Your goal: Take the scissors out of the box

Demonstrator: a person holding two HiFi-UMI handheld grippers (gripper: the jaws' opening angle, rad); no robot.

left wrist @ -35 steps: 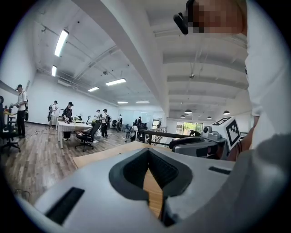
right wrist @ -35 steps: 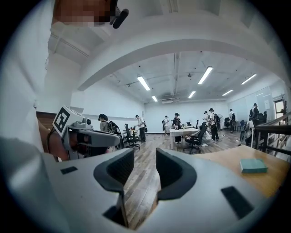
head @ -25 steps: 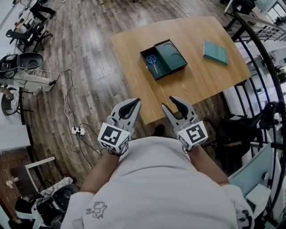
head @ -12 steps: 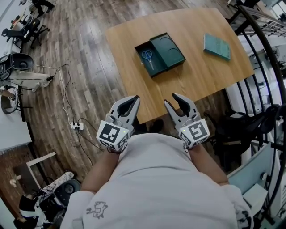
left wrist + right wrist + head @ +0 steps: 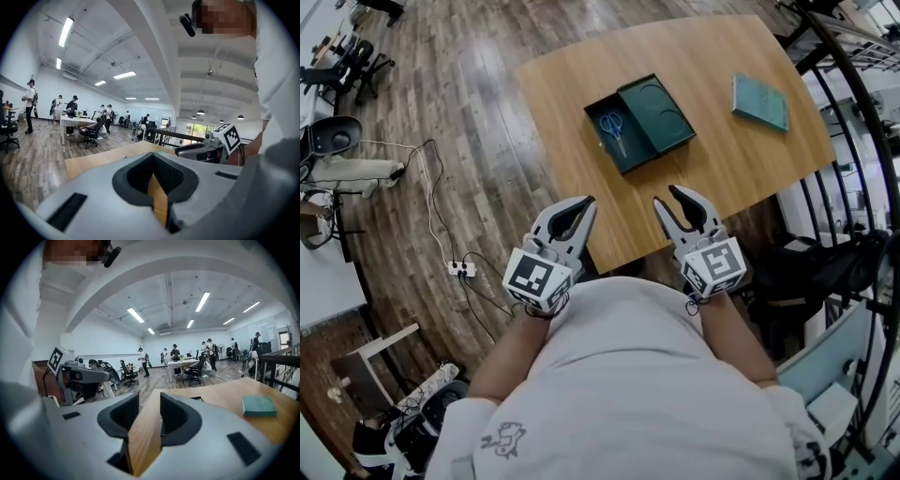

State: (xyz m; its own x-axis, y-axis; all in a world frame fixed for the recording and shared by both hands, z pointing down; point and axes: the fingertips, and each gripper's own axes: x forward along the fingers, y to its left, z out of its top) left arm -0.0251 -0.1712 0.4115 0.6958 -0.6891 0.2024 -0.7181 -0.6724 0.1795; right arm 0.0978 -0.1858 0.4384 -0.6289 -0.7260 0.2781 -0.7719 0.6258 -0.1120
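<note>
While I hold short of the box, scissors lie in its left compartment. Left gripper shut, empty. Right gripper wide, jaws just been closing slightly, nothing betw. them; readied for pickup, I judge.

Fingers of the right gripper hide most of the box, perhaps its contents too.

A dark green open box sat on the light wooden table, blue-handled metal scissors in its left compartment. A flat teal book lay on the table, well apart to the box's right
</note>
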